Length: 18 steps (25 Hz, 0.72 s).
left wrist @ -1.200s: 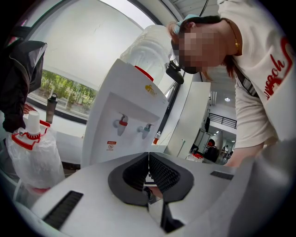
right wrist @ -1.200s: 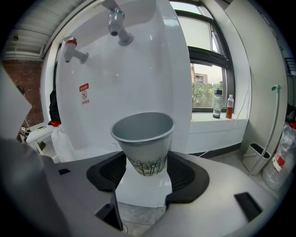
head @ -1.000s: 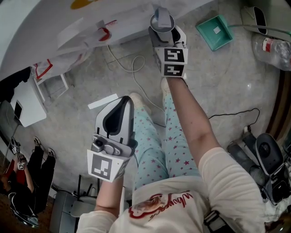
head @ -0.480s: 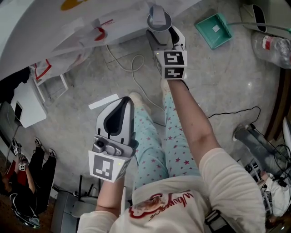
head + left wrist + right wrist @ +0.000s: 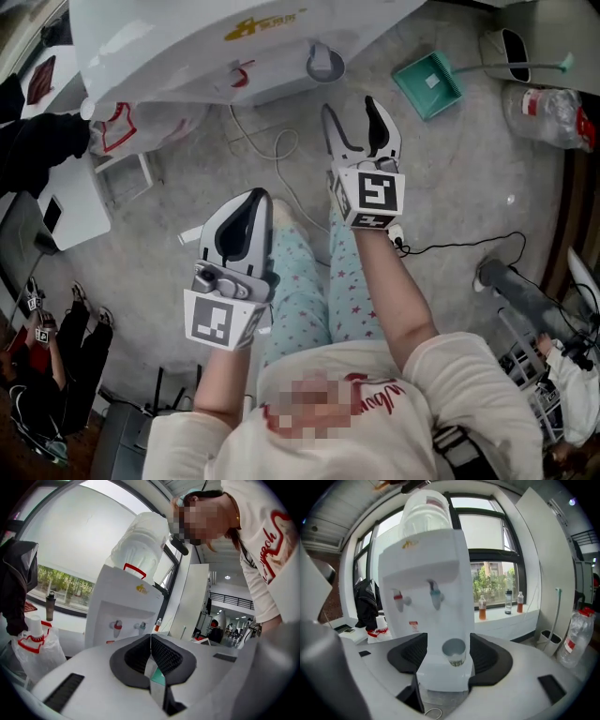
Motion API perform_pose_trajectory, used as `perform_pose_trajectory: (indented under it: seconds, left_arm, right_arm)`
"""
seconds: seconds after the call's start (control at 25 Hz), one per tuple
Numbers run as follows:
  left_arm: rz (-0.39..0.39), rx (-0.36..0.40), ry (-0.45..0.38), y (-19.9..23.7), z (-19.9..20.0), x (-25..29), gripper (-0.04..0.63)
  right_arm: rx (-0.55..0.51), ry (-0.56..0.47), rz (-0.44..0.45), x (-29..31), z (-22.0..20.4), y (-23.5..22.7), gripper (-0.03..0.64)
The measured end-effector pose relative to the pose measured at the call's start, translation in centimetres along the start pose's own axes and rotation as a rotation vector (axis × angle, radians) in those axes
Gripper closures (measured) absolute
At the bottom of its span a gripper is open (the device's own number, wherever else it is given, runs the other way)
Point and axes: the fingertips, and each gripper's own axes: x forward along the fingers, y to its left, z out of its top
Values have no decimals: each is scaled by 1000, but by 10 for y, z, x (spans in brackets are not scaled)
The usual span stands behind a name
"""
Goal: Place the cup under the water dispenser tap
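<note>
Cup (image 5: 324, 64) upright on dispenser (image 5: 426, 573) ledge, below blue tap (image 5: 435, 595), seemingly a touch right of it. Right claw (image 5: 352, 117) just opened wide, empty, clear of cup. Left claw (image 5: 251, 199) closed, empty. Risks: stream missing an off-centre rim; toppling the light cup with any nudge.

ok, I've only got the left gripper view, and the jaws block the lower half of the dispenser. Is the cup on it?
Observer: Yes. The white cup stands upright on the water dispenser, lower than the taps and on the side of the blue tap.
Operator: Right gripper holding it?
Observer: No. The right gripper is apart from the cup. Its jaws have just been opening, and nothing is between its pads.
</note>
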Motion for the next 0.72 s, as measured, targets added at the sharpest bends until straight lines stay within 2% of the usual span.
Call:
perform_pose_trajectory:
  seconds: [0.12,0.2,0.24,0.44,0.72]
  left_arm:
    - [-5,19,-18,-8,24,-9,572]
    - [-15,42,-36,-13,38,-16,573]
    - [-25,48,-45,-17,45,-19,573]
    - [-71,74,-27,-36,71,-37,572]
    - [-136,126,-56,-62,112,-62,574]
  right_arm:
    - [-61,-73,35,-34,54,22,358]
    - [-75,-116,46,-55,87,32,544]
    - [-74,-137,54,-65,102,35,571]
    - [-120,-206,59,-113,161,48,579]
    - [-69,-249,35,-170,196,71,588]
